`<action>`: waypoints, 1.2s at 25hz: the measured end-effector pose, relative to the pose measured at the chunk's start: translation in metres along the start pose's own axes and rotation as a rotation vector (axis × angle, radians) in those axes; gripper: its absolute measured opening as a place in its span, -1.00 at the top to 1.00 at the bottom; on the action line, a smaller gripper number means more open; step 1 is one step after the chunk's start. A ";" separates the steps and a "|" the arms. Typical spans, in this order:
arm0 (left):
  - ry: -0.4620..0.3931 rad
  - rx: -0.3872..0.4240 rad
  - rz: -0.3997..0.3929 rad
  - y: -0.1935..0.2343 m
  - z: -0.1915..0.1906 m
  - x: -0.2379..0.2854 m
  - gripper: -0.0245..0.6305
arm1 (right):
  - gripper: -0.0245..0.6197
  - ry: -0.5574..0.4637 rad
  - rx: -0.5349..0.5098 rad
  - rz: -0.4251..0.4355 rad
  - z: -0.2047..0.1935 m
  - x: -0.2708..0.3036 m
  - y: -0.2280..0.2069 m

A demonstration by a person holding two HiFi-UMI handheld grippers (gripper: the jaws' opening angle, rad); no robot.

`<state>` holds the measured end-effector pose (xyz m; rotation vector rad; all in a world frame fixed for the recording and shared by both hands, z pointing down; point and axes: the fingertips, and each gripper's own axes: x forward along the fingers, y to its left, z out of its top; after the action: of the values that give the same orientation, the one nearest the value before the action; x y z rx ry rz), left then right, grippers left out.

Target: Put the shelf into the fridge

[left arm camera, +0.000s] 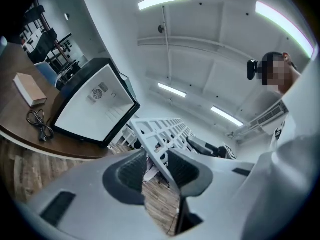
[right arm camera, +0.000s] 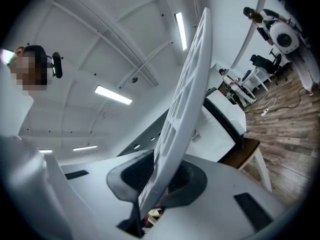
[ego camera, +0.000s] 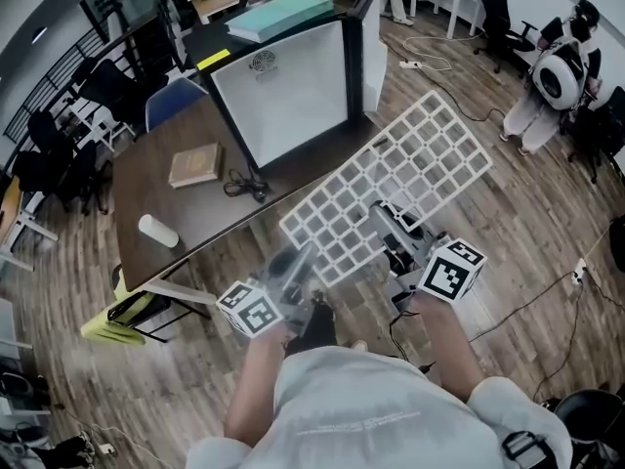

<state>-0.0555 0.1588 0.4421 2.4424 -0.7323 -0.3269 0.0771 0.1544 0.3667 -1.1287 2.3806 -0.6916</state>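
Holds the white grid shelf [ego camera: 400,189] in mid-air at frame centre, well short of the fridge [ego camera: 288,91] at upper centre, which shows only a vented white panel here, no opening visible. Grips the shelf's near edge with both tools: left gripper [ego camera: 298,262] closed on a corner, right gripper [ego camera: 381,218] pinching the rim edge-on. To do this well: keep both grips firm and matched, level the tilted grid, bring it round to the fridge's open side, line the far edge up with the rails, then slide straight in — no twisting, no clipping the table [ego camera: 156,193].
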 end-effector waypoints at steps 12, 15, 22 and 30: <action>-0.013 -0.003 0.003 0.107 0.069 0.075 0.55 | 0.74 0.030 0.017 -0.021 0.026 0.122 -0.086; -0.006 0.002 0.015 0.135 0.093 0.086 0.55 | 0.74 0.026 0.060 -0.012 0.028 0.158 -0.104; 0.013 0.010 0.078 0.205 0.134 0.103 0.55 | 0.73 0.038 0.113 0.003 0.020 0.236 -0.141; 0.037 -0.009 0.137 0.261 0.150 0.112 0.55 | 0.70 0.065 0.274 -0.044 -0.012 0.281 -0.185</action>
<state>-0.1323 -0.1523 0.4635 2.3684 -0.8743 -0.2305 0.0151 -0.1673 0.4431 -1.0570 2.2321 -1.0476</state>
